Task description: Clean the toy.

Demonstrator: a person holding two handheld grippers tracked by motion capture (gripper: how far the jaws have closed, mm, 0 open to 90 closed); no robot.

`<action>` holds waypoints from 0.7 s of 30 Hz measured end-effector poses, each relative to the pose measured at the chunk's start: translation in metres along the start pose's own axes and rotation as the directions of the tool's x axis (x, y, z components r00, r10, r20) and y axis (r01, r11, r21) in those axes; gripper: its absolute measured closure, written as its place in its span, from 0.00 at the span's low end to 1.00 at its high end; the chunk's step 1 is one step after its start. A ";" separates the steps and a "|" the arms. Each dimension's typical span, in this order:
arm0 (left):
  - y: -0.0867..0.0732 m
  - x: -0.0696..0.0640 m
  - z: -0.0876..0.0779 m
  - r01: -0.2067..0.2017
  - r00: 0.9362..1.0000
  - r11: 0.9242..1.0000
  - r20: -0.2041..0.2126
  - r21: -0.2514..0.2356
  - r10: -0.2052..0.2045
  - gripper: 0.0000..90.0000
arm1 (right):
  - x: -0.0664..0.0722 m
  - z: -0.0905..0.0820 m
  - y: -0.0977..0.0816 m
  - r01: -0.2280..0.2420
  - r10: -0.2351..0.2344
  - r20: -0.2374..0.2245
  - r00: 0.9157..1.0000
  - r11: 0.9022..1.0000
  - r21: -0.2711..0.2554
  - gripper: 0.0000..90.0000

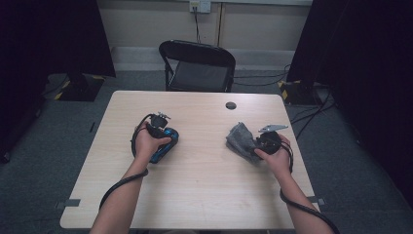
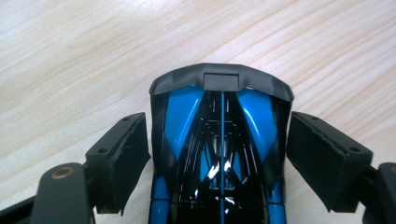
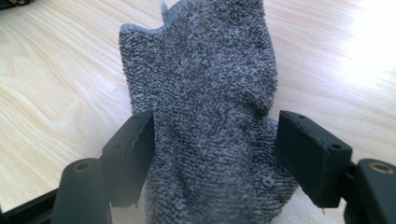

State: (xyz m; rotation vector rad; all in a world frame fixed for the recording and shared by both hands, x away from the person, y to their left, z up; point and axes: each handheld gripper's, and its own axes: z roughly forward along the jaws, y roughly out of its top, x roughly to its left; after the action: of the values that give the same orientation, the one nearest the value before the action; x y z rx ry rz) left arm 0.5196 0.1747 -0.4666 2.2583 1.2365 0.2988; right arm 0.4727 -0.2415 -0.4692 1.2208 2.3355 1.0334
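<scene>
A blue and black toy car (image 1: 169, 140) lies on the wooden table (image 1: 204, 190) at the left. My left gripper (image 1: 163, 132) reaches down over it, held by the person's left hand. In the left gripper view the car (image 2: 219, 154) sits between the two pads (image 2: 126, 154), which stand right beside its flanks without clearly pressing. A crumpled grey terry cloth (image 1: 239, 139) lies at the right. My right gripper (image 1: 258, 144) is at its near end. In the right gripper view the cloth (image 3: 205, 93) runs between the spread jaws of that gripper (image 3: 212, 140), and one pad (image 3: 308, 154) stands just off it.
A black folding chair (image 1: 197, 66) stands behind the table's far edge. A small dark round cap (image 1: 231, 105) sits in the tabletop near that edge. Cables (image 1: 311, 114) lie on the floor at the right, and dark curtains flank both sides.
</scene>
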 end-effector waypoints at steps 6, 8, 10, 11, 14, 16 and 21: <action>0.000 -0.001 -0.011 -0.002 1.000 1.000 0.007 -0.012 0.003 0.22 | 0.002 -0.003 0.005 0.015 -0.015 -0.002 1.000 1.000 -0.003 0.32; 0.000 -0.002 -0.014 -0.006 1.000 1.000 0.016 -0.010 0.007 0.22 | 0.003 -0.004 0.007 0.015 -0.015 -0.003 1.000 1.000 -0.010 0.32; 0.000 -0.003 -0.016 0.004 1.000 1.000 0.024 -0.022 -0.003 0.21 | 0.003 -0.004 0.007 0.017 -0.018 -0.003 1.000 1.000 -0.011 0.31; 0.000 -0.004 -0.017 0.004 1.000 1.000 0.027 -0.020 -0.004 0.21 | 0.004 -0.004 0.007 0.020 -0.020 -0.003 1.000 1.000 -0.009 0.31; 0.000 -0.005 -0.019 0.000 0.999 1.000 0.038 -0.021 0.001 0.21 | 0.005 -0.005 0.007 0.022 -0.022 -0.010 1.000 1.000 -0.008 0.31; 0.001 -0.006 -0.020 0.013 0.999 0.999 0.042 -0.031 -0.011 0.21 | 0.005 -0.005 0.008 0.023 -0.023 -0.011 1.000 1.000 -0.011 0.31; 0.003 -0.011 -0.026 0.018 0.998 0.998 0.066 -0.055 -0.014 0.20 | 0.005 -0.008 0.008 0.026 -0.026 -0.010 1.000 1.000 -0.013 0.30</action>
State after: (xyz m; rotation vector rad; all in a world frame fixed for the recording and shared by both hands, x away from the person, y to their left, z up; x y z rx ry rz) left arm 0.5043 0.1740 -0.4428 2.1921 1.1976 0.2485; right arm 0.4698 -0.2382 -0.4580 1.1793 2.3426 1.0473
